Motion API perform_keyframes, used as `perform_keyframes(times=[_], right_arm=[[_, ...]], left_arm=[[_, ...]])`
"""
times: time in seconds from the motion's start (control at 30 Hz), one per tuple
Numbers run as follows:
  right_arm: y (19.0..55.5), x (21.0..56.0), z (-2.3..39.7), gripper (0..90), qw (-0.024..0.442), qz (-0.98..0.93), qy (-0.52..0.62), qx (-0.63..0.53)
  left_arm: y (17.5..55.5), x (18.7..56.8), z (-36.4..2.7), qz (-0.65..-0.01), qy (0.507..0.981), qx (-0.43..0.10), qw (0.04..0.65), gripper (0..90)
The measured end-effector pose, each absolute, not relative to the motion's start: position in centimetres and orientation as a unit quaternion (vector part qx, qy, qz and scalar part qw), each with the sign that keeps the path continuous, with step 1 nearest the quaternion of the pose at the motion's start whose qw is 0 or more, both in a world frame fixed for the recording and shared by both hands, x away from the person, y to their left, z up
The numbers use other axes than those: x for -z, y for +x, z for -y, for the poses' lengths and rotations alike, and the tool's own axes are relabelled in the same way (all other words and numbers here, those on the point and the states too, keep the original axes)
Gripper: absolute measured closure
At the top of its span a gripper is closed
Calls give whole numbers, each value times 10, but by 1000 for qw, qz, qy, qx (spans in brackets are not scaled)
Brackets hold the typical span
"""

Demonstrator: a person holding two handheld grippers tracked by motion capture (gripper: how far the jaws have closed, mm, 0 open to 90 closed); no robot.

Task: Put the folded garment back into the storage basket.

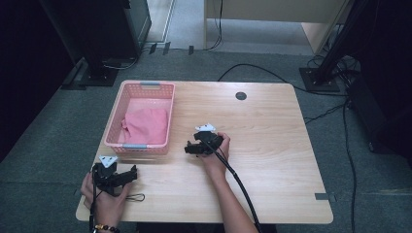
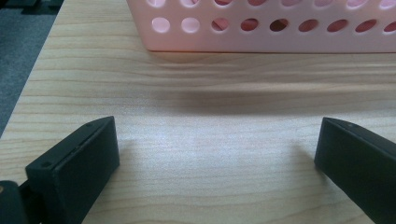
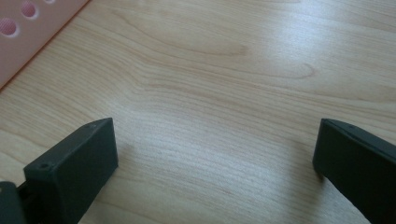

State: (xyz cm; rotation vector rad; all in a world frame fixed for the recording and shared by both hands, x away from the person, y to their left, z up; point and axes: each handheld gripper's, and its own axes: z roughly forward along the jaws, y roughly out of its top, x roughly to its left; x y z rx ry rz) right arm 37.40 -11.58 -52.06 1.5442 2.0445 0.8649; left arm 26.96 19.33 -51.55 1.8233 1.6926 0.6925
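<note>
A pink plastic basket stands on the left of the wooden table, with a pink cloth lying inside it. My left gripper rests near the table's front left corner, just in front of the basket, open and empty. In the left gripper view its jaws stand wide apart over bare wood, facing the basket's perforated wall. My right gripper sits at the table's middle, right of the basket, open with nothing between its jaws. The right gripper view catches a basket corner at upper left.
A dark round grommet sits near the table's far edge. A small loop of black cable lies by the left hand. Cables and stand bases are on the grey floor beyond the table. Bare wood stretches across the table's right half.
</note>
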Motion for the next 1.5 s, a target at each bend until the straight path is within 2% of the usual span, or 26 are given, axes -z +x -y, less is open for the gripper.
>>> perform_keyframes(times=[0.73,1.5], right_arm=[[361,521,157,0,230,-714,588,-303],[354,521,181,0,238,-702,602,-297]], left_arm=[[269,515,-193,-627,682,-257,276,0],[269,515,-193,-627,682,-257,276,0]])
